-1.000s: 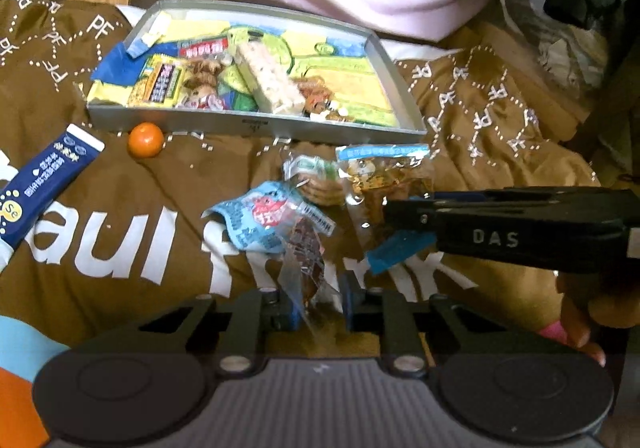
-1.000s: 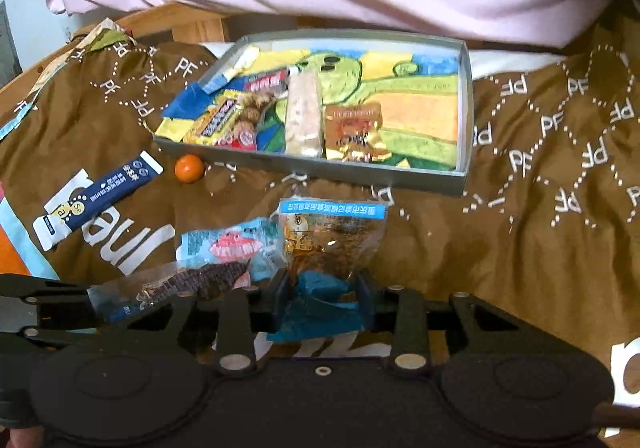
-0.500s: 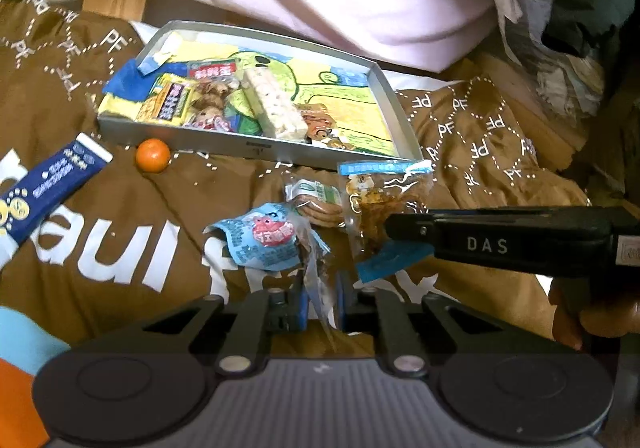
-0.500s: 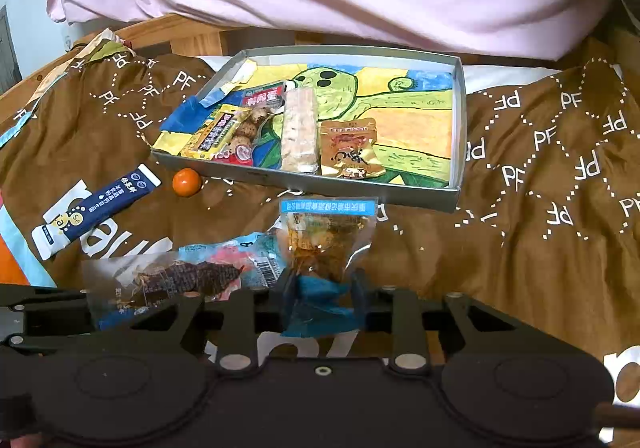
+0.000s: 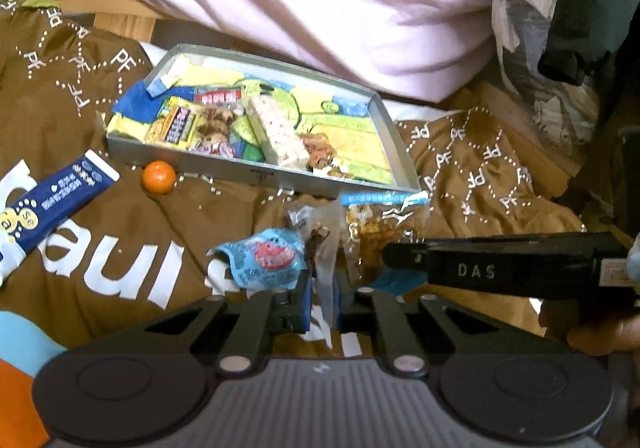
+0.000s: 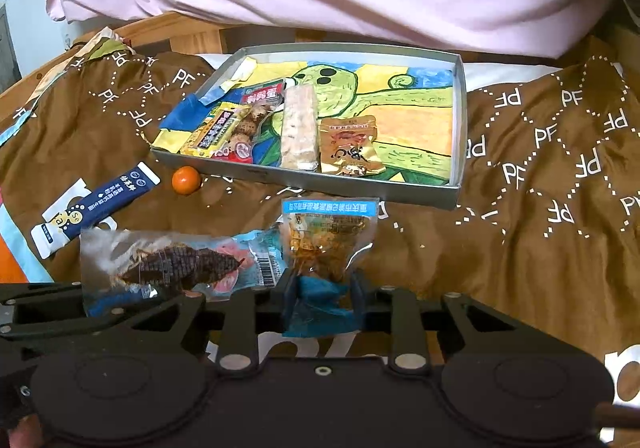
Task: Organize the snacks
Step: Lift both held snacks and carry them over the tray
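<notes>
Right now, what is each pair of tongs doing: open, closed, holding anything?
Left tongs: just closed on the clear plastic packet with a dark brown snack.
Right tongs: closed on the blue-topped clear packet of orange-brown snack.

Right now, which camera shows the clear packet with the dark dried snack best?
The right wrist view: there the clear packet lies broadside, the dark snack plain inside. The left wrist view sees the same packet edge-on, pinched in the left gripper, a thin crumpled strip with little of the snack showing.
</notes>
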The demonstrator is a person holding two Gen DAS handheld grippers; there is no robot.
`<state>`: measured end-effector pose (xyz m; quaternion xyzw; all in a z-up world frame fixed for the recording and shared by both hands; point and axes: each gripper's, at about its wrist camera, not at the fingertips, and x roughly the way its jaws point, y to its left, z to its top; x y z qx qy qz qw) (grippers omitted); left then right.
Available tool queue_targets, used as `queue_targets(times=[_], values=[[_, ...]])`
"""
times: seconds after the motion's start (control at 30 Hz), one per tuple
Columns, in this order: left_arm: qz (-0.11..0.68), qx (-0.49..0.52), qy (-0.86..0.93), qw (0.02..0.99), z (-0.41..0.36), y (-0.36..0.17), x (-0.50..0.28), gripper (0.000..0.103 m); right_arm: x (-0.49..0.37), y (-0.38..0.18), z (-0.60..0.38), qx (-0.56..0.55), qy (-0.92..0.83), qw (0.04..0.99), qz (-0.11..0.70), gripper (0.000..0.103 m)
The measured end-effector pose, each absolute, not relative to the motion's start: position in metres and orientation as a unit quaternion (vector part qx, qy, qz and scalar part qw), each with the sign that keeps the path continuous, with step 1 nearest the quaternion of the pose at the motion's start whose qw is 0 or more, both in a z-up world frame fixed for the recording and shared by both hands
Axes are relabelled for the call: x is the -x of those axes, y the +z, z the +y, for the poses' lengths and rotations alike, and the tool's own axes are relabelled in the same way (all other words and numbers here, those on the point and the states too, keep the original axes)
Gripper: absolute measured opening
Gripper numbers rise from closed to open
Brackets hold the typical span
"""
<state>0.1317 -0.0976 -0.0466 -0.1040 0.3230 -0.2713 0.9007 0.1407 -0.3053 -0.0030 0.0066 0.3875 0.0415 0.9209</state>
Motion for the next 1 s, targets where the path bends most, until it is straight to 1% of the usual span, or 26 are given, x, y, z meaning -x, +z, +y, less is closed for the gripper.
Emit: queue_targets(times=[0.13,0.27,0.6,1.0], values=[[0.322,0.101,-0.268,0.902,-0.099,-0.046,-0.132,0.010,-0.139,-0.002,-0.306,-0.010,0.043,0.922,0.385,0.030],[0.325,0.118,-0.255,0.903,-0.093,-0.048,-0.135,0.008,-0.139,-0.002,-0.306,-0.010,0.042,0.922,0.385,0.030],[0.285,0.122,-0.247,0.918,-0.091,-0.038,-0.131,0.006,-0.138,-0.001,-0.307,-0.013,0.041,0.925,0.378,0.030],[0.245,0.157,-0.248,0.924,-0.082,-0.016,-0.141,0.006,-0.128,0.016,-0.308,-0.013,0.024,0.950,0.311,0.029]])
